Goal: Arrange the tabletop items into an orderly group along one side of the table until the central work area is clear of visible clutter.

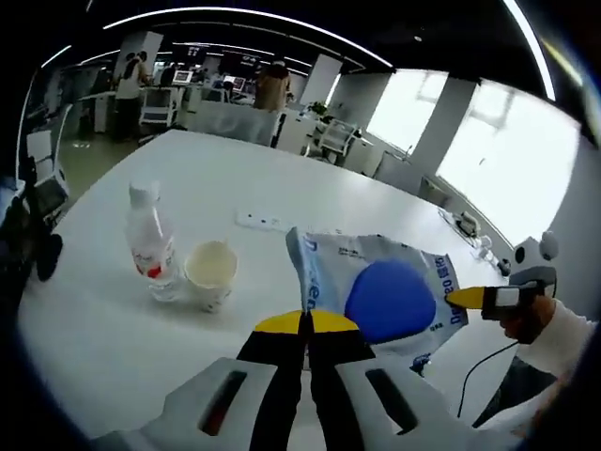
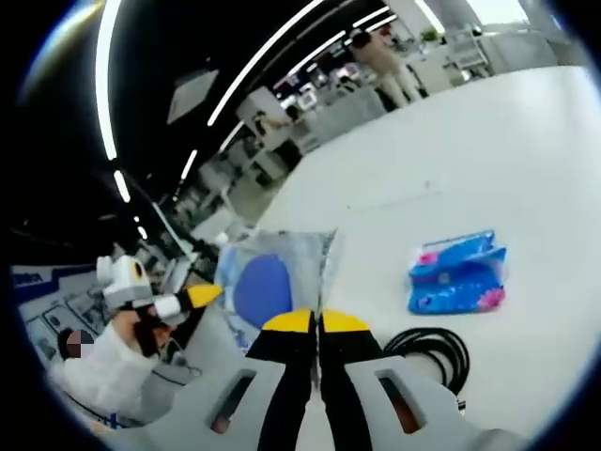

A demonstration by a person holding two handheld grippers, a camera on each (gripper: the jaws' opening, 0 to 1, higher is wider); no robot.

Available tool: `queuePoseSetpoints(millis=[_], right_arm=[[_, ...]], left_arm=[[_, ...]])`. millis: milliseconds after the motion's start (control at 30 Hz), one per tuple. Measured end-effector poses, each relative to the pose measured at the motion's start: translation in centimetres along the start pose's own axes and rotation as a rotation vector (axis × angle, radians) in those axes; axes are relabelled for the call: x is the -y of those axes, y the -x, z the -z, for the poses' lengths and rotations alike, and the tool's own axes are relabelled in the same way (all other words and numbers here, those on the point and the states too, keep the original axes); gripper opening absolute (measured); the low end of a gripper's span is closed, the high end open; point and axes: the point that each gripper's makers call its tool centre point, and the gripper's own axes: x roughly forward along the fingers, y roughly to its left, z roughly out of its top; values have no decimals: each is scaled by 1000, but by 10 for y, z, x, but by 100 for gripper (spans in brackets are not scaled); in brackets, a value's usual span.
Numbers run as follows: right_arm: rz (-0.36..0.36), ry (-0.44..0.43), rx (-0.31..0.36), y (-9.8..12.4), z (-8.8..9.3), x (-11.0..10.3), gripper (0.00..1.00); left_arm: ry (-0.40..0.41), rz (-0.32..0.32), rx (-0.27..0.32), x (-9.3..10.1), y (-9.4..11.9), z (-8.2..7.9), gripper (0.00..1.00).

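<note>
Both grippers, left gripper and right gripper, are pinching the crinkly plastic bag with jaws closed. At ten o'clock, the left gripper view is showing a clear bottle beside a paper cup; at two o'clock, the right gripper view is showing a blue packet and, at four o'clock, a coiled black cable.

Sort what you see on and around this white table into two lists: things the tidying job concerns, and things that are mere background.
Job items: blue-and-white bag, held by both grippers; water bottle; paper cup; blue packet; black cable; power strip.

Background: office desks, people standing far off, windows.
</note>
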Motion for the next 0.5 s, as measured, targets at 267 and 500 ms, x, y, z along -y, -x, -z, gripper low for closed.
queuePoseSetpoints(millis=[267, 500], right_arm=[[32, 27, -17, -20, -12, 15, 0], [63, 79, -57, -41, -14, 25, 0]], left_arm=[[-100, -34, -35, -7, -24, -7, 0], [-177, -63, -78, -16, -40, -7, 0]])
